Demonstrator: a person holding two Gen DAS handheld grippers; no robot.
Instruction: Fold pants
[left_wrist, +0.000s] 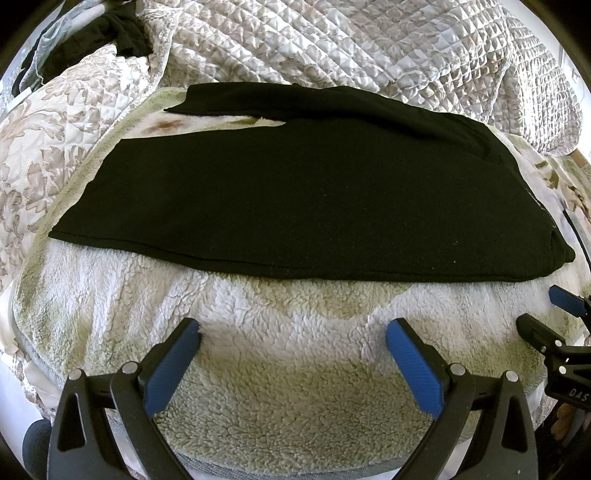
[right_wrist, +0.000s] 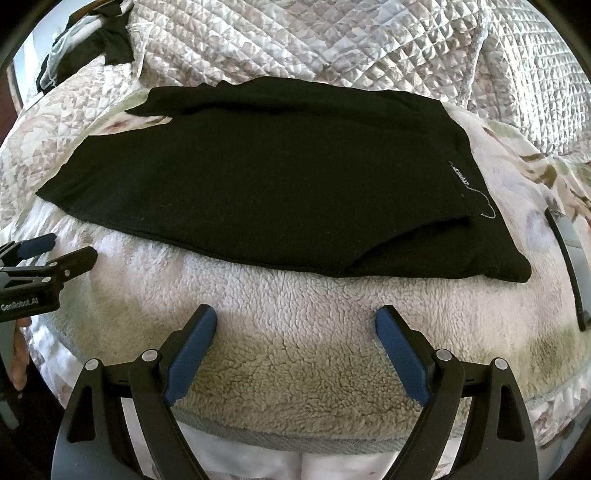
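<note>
Black pants (left_wrist: 295, 192) flat on fleece blanket (left_wrist: 288, 332), long axis crosswise, waistband end right, legs left. Lie just beyond both tools. Left tool (left_wrist: 293, 343) released, empty; right tool (right_wrist: 295, 332) likewise. Right tool nearer waistband.

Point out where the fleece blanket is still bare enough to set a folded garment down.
Bare fleece blanket runs between the black pants and the near edge, under the open left hand-held gripper and right hand-held gripper. A narrower strip lies right of the pants. Behind them, rumpled quilt crowds in.
</note>
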